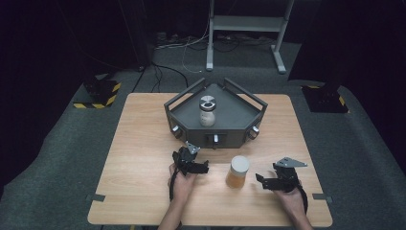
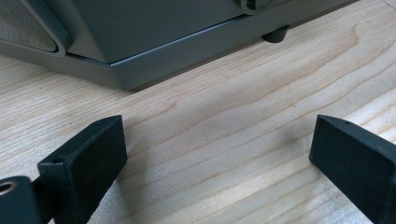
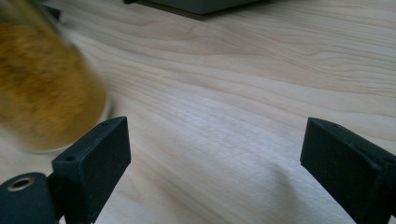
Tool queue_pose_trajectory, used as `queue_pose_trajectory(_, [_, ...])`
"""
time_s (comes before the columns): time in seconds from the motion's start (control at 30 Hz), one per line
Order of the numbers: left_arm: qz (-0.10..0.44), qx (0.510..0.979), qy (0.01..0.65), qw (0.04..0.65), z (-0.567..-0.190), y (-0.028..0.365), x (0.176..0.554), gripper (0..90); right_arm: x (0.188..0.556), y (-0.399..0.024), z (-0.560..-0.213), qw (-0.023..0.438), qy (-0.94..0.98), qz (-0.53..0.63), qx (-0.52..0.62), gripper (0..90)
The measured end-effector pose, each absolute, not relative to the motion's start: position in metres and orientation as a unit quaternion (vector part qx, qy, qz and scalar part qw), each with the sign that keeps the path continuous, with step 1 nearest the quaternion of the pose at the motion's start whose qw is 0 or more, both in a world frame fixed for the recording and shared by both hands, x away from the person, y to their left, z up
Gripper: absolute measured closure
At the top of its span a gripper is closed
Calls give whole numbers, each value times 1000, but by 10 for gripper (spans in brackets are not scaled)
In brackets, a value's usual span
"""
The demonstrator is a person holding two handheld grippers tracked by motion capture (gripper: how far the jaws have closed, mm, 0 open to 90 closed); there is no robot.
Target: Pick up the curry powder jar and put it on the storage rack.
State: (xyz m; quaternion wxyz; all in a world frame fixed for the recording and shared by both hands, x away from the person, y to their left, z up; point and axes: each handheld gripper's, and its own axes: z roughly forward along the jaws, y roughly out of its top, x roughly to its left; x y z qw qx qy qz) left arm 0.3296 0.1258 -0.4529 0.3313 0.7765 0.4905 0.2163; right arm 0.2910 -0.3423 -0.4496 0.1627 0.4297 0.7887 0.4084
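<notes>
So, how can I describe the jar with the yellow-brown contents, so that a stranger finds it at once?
Start at the grey angular tray at the far middle of the wooden table. Come toward the person's side: the jar stands on bare wood between the left gripper and the right gripper. Unlike the pale jar inside the tray, it holds yellow-brown powder.

Both forearms were bare, with no sleeves. The left gripper (image 1: pixel 203 167) and the right gripper (image 1: pixel 261 180) were matte black with blocky, screw-holed jaws; each carried a grey three-cornered plate and a black cable.
</notes>
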Motion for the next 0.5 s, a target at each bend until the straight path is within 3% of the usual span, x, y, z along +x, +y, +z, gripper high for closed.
queue_pose_trajectory(0.5, [217,776,491,331,-453,125,329,39,288,-342,-449,113,816,438,361,84])
